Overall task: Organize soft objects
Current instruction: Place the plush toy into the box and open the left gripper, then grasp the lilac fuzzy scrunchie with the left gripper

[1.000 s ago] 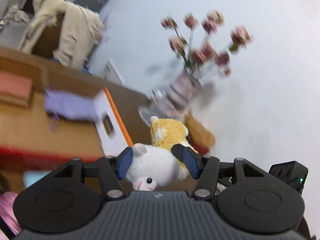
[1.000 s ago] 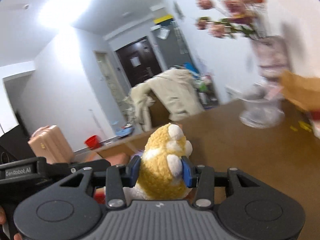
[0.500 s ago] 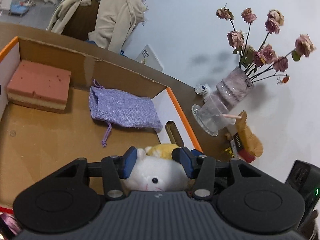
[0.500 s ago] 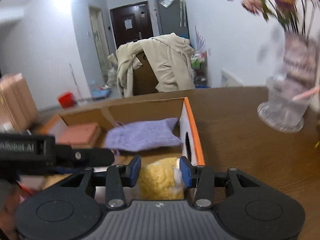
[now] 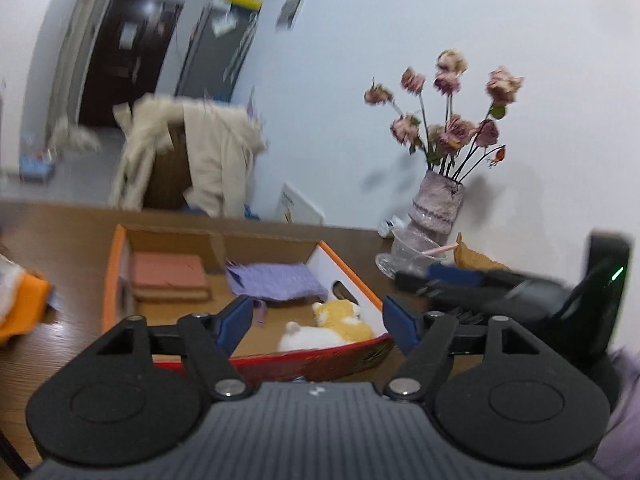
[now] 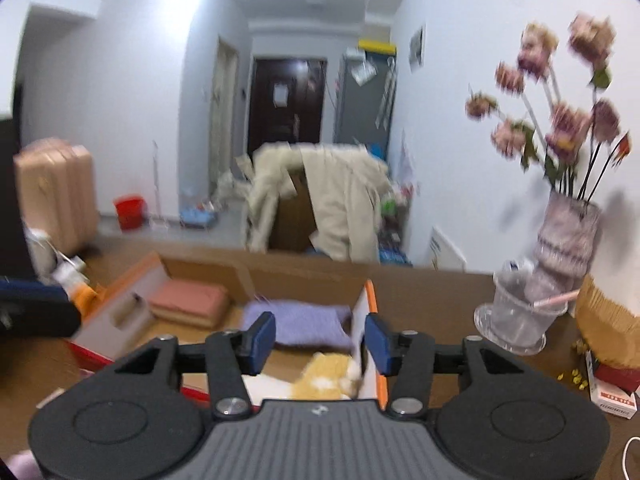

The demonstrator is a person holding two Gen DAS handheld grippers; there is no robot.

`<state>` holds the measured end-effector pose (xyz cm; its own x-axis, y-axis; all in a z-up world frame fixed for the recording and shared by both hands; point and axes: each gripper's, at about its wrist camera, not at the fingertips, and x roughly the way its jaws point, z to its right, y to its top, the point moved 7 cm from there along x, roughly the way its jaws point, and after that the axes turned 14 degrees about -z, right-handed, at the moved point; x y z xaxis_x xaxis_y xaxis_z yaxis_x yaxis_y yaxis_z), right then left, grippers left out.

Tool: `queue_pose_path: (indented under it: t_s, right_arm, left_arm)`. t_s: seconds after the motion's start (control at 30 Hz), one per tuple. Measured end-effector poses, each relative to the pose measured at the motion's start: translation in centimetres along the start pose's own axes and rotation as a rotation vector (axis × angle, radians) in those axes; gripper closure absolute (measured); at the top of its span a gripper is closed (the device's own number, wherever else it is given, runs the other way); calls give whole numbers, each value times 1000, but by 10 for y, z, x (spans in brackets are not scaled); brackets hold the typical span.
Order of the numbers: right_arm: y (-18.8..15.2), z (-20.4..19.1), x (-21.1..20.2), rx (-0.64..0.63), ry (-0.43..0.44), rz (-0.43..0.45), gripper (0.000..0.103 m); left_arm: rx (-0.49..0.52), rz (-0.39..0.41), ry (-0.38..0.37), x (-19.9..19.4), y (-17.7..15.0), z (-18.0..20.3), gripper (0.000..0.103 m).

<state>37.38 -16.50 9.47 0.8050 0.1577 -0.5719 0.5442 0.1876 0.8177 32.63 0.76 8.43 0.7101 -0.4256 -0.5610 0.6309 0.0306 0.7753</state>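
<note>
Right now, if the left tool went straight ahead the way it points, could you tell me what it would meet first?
Probably the yellow-and-white plush toy lying in the open orange-edged cardboard box: it sits between the open left tool fingers' line. Depth is unclear, so the box's red near wall might come first.

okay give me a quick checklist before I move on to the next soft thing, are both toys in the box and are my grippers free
1. White toy inside the box: ok.
2. Yellow toy inside the box, beside the white one: ok.
3. Left gripper open, holding nothing: ok.
4. Right gripper open, holding nothing: ok.
5. Pouch and sponge inside the box: ok.
6. Next soft thing to pick: cannot tell; what lies left of the box is blurred.
</note>
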Motion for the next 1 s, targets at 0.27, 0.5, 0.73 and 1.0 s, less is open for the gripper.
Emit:
queue_pose_path:
  t_s: [0.27,0.5,0.73,1.0]
  right_arm:
    - [-64,-33,-89,7,39,149,26]
    - [-162,-66,-96,117,4,123,16]
    - [-210,-98,-101,87,-4,77,16]
    - [-204,-103,-103,88,-11,95,16]
  left_arm:
    - [84,65,119,-47,-81,-17,9]
    - [141,44,145,-54,-153,-24,5]
    - [181,67,139,-68,-166,-23,3]
    - [146,57,162,-68,-166,-35,3]
